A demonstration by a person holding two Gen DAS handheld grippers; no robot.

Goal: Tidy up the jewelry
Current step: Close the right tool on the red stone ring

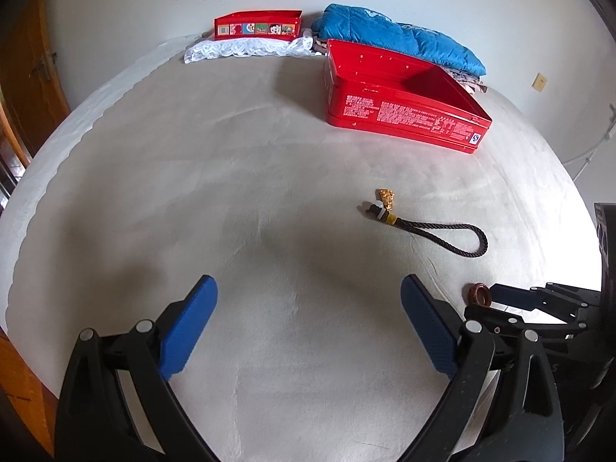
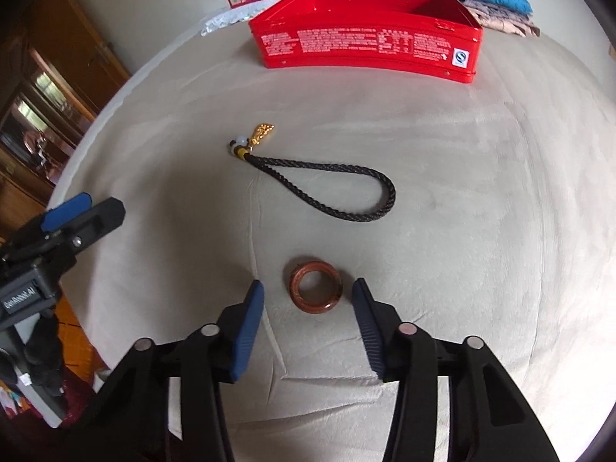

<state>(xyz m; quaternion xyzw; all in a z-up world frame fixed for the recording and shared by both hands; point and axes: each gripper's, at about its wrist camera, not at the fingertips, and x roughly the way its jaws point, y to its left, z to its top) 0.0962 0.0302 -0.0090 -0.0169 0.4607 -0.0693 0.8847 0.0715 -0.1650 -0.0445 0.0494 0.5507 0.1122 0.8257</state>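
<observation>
A brown ring point(image 2: 315, 287) lies flat on the beige cloth, between the open jaws of my right gripper point(image 2: 308, 292), untouched; it also shows in the left wrist view point(image 1: 479, 295). A black braided cord with a gold charm and white bead point(image 2: 327, 179) lies beyond it, also seen in the left wrist view point(image 1: 435, 229). An open red tin box point(image 2: 365, 34) stands farther back, also in the left wrist view point(image 1: 404, 104). My left gripper point(image 1: 308, 300) is open and empty over bare cloth, left of the ring.
The red lid point(image 1: 258, 25) rests on white lace point(image 1: 246, 49) at the far edge. A folded blue garment point(image 1: 400, 36) lies behind the box. A wooden cabinet point(image 2: 57, 96) stands left of the table.
</observation>
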